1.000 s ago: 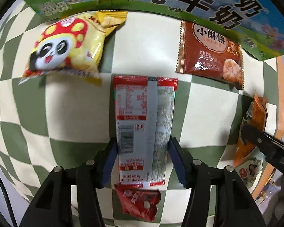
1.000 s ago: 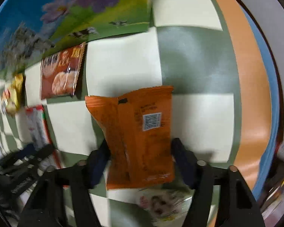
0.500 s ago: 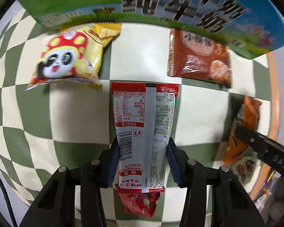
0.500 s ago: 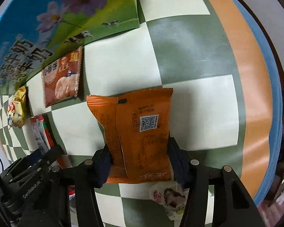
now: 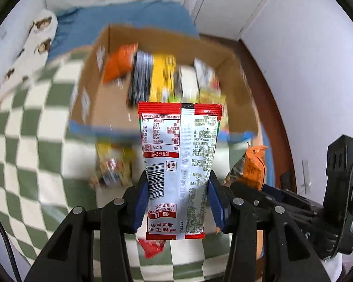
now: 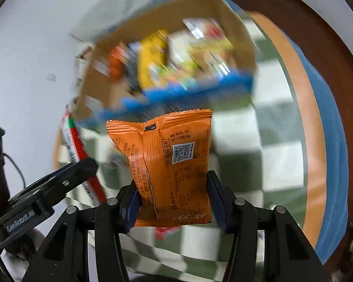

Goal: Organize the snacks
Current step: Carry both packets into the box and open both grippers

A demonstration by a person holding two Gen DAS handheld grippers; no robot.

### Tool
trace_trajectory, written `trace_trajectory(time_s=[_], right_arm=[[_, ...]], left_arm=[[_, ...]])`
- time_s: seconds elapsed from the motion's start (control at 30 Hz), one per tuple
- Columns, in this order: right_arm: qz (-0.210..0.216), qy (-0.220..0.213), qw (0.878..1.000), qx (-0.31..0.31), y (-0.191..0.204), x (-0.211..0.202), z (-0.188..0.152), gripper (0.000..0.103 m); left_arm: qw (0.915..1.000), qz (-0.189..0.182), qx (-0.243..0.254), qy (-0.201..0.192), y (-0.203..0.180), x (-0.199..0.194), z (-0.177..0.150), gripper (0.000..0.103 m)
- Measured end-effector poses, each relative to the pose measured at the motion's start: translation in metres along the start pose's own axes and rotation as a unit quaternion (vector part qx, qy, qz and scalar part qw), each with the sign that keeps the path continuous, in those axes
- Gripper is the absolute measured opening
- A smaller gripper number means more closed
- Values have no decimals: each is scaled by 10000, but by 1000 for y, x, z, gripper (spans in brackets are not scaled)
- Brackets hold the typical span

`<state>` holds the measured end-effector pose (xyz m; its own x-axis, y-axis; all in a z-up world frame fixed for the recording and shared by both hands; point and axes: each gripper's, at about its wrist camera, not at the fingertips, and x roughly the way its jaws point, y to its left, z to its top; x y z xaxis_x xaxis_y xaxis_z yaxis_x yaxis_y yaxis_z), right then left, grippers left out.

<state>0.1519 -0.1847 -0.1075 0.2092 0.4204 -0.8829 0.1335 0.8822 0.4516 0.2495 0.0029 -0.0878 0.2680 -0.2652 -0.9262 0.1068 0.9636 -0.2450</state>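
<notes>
the red-and-white sachet and orange packet, flat on the checkered cloth a second ago, are now lifted, clamped in the left gripper and right gripper, facing the cardboard box; depositing comes next.

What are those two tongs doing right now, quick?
Left tongs: closed on the red-and-white printed snack sachet.
Right tongs: closed on the orange foil snack packet.
</notes>
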Motion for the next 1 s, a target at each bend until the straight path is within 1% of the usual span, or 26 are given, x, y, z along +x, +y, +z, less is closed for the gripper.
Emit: trace_trajectory(time_s=[0.03, 0.07, 0.17, 0.2, 0.23, 0.27, 0.33, 0.43, 0.5, 0.6, 0.77, 0.83, 0.87, 0.9, 0.93, 0.97, 1.0], right_arm=[[74, -79, 9999, -39, 5, -10, 10, 55], [111, -165, 9998, -75, 14, -13, 20, 55], [119, -393, 9989, -207, 45, -10, 54, 55], [79, -447, 9987, -251, 50, -9, 62, 55], [27, -483, 9984, -291, 55, -8, 74, 55], [0, -480, 9983, -325, 61, 0, 90, 55], [-77, -442, 9984, -334, 69, 13, 110, 55], [-151, -321, 9989, -312, 76, 38, 132, 55], [-215, -211, 9991, -299, 79, 57, 142, 55], [-247, -7, 9994, -250, 76, 83, 146, 55], [-318, 287, 9989, -194, 69, 119, 147, 55], [-267, 429, 9985, -196, 66, 131, 147, 56], [-244, 560, 9980, -185, 65, 137, 147, 58], [-237, 778, 9966, -159, 63, 144, 145, 68], [-276, 863, 9957, -168, 62, 148, 144, 74], [-348, 907, 9950, -230, 62, 150, 143, 82], [-428, 907, 9945, -299, 62, 152, 142, 84]], left_arm=[[9998, 168, 71, -69, 2, -6, 18, 44], [9995, 283, 94, -113, 6, -14, 21, 44], [9974, 699, 192, -45, 16, -10, 63, 44], [9966, 802, 165, 59, 22, -3, 81, 44], [9958, 889, 142, 138, 27, 13, 95, 44], [9952, 947, 150, 214, 31, 22, 103, 44], [9933, 1061, 38, 464, 45, 47, 126, 44], [9898, 1115, -122, 881, 61, 79, 146, 44], [9867, 1164, -200, 1120, 71, 106, 147, 44], [9831, 1172, -320, 1366, 81, 125, 145, 44], [9797, 1144, -440, 1588, 91, 141, 140, 46], [9764, 1113, -551, 1765, 96, 149, 136, 49], [9759, 1087, -575, 1805, 97, 152, 134, 51], [9752, 1086, -567, 1841, 97, 155, 133, 53], [9753, 1114, -527, 1833, 97, 157, 131, 53], [9755, 1179, -485, 1795, 96, 157, 130, 54], [9756, 1204, -454, 1780, 96, 158, 129, 57]])
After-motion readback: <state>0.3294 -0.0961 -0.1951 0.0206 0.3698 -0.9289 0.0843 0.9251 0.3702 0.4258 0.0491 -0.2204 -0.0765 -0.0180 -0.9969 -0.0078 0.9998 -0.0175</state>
